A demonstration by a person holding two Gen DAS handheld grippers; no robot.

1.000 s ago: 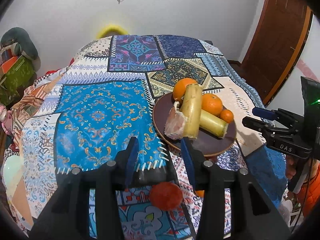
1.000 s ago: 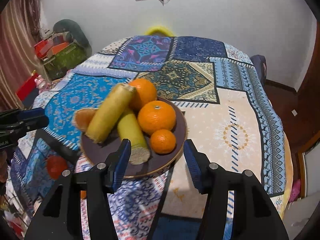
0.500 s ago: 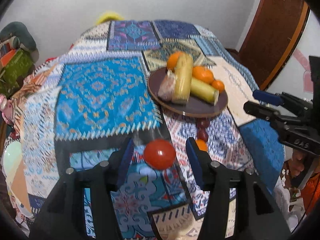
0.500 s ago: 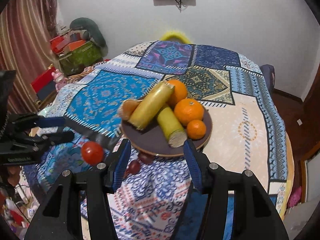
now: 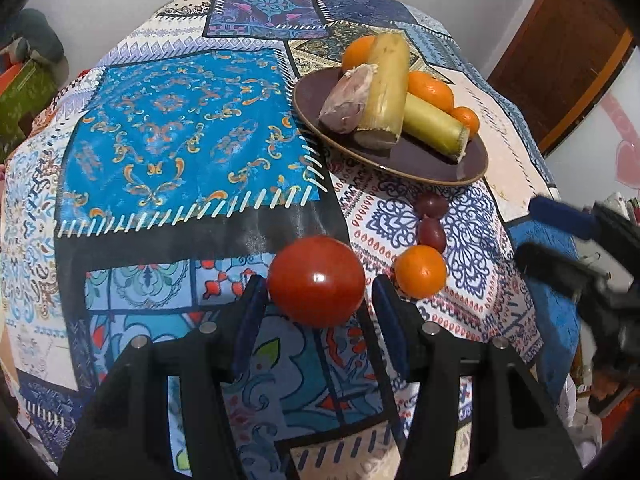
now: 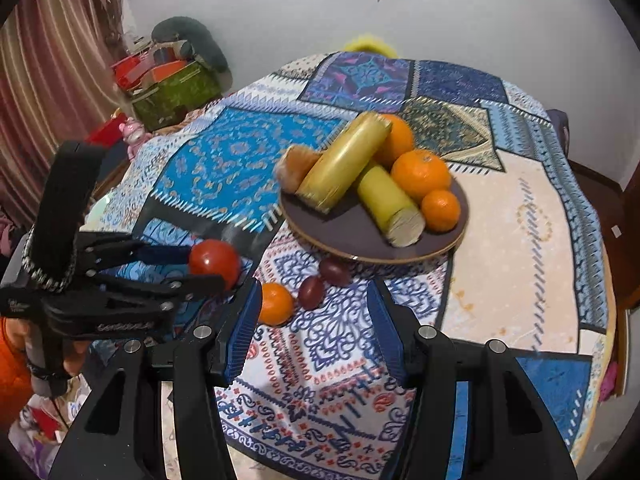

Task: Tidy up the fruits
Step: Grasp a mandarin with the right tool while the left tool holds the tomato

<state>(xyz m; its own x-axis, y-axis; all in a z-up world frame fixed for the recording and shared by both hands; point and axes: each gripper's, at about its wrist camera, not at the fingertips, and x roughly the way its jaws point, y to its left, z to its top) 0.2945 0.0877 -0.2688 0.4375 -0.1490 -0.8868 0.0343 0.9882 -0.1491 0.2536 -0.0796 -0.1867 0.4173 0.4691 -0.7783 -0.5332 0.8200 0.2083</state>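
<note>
A red tomato (image 5: 316,280) lies on the patchwork cloth between the fingertips of my left gripper (image 5: 318,286). The jaws are open, with a gap at the right pad. From the right wrist view the tomato (image 6: 214,262) sits at the tips of the left gripper (image 6: 206,266). A loose mandarin (image 5: 420,271) and two dark red grapes (image 5: 430,204) lie just right of it. The brown plate (image 5: 420,164) holds two yellow sugarcane pieces (image 5: 384,92), three oranges and a pale peeled piece. My right gripper (image 6: 313,296) hovers open and empty over the grapes (image 6: 311,297).
The round table's cloth (image 6: 520,240) drops off at the near edge. A green box (image 6: 176,92) and other clutter stand on the floor at the left. A brown door (image 5: 560,60) is at the right. A yellow chair back (image 6: 368,42) shows behind the table.
My left gripper came down over the tomato and its jaws widened; the tomato now sits between the tips. My right gripper drew back from the plate toward the near edge.
</note>
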